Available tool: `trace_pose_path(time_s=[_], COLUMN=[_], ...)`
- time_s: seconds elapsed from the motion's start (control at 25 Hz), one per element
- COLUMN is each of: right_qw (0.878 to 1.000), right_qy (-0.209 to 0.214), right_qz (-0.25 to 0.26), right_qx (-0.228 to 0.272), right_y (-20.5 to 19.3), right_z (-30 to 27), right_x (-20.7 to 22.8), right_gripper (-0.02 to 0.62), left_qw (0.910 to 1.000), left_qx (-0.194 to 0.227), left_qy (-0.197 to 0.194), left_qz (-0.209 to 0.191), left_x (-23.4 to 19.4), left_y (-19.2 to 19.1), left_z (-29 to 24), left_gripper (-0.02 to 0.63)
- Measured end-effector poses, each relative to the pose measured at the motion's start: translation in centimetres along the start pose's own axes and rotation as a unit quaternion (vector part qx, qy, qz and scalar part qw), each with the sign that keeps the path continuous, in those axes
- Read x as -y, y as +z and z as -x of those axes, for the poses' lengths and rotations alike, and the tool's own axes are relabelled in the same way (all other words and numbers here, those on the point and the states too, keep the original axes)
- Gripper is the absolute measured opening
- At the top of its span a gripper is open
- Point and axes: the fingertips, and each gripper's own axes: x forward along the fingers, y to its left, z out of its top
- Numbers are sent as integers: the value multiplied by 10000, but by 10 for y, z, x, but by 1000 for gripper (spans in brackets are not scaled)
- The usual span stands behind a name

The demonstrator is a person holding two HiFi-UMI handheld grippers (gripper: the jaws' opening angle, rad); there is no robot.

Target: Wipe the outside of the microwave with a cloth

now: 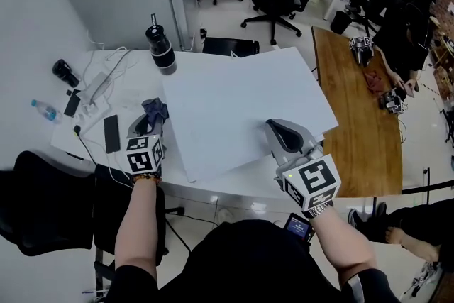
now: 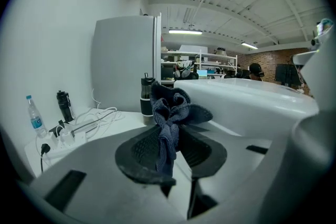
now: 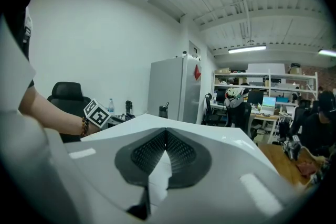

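The white microwave (image 1: pixel 241 103) sits on a white desk, and I look down on its flat top. A crumpled dark blue cloth (image 1: pixel 154 110) is at its left side, pinched in my left gripper (image 1: pixel 145 125), which is shut on it. In the left gripper view the cloth (image 2: pixel 170 113) bunches up between the black pads (image 2: pixel 142 149) and hangs down, with the microwave (image 2: pixel 247 102) just to the right. My right gripper (image 1: pixel 284 130) rests over the microwave's front right part. Its jaws meet at the tips (image 3: pixel 166 134) with nothing between them.
Left of the microwave the desk holds a black and silver tumbler (image 1: pixel 161 50), a power strip with cables (image 1: pixel 96 85), a water bottle (image 1: pixel 44 110) and a phone (image 1: pixel 111 133). A wooden table (image 1: pixel 355 117) stands to the right, and a tall grey cabinet (image 2: pixel 126 63) stands behind.
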Motion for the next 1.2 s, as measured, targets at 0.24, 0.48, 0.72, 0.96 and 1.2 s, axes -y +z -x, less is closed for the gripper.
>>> trace_pose_path(time_s=[0.24,0.48,0.72,0.96,1.2], right_qw=[9999,9989,9971,9948,9926], right_qy=[124,399,653,872,1040], right_qz=[-33,-50,-18,-23,-4], right_qx=[110,225,386,520,633], right_y=[-1,-14,-19,-30,-37], right_z=[24,70,112,161,206], right_x=[4,13,25,34,37], right_gripper=[0,0,0,0,0], left_qw=[9989,9947,9875,9822,9857], left_qx=[402,838,1236,1553,1645], left_qy=[242,567,964,1017,302], left_qz=[-90,-164,-184,-291,-224], left_x=[9,50,89,160,266], left_y=[31,53,70,79,70], left_z=[53,121,188,248,270], left_gripper=[103,103,103,103,103])
